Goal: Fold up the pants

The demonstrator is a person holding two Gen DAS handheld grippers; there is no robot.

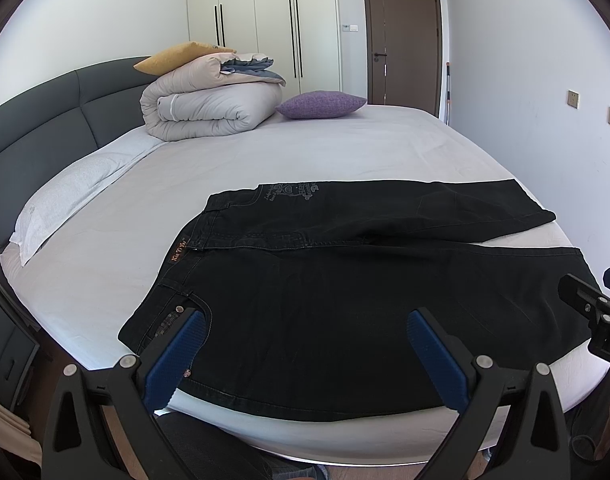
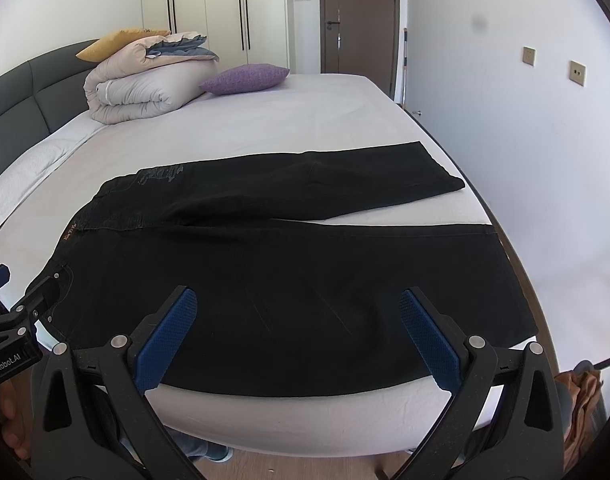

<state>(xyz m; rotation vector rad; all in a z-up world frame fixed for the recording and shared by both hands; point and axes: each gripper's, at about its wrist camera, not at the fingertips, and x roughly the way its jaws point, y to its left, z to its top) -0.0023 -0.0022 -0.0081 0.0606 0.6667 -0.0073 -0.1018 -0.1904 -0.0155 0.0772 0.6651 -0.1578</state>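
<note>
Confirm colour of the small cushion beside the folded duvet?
Purple cushion, plain weave; clearest in the left wrist view.

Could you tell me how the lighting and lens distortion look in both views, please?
Left wrist view: even daylight, sharp, strong fisheye bending the bed edge, dark corner vignette; the black pants lose detail. Right wrist view: same curvature, brighter washed-out wall with a dark smudge, probably on the lens.

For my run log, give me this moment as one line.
stage: pre-grasp | pants: flat on bed, legs apart, unfolded | left gripper: open, near waist | right gripper: open, over near leg
</note>
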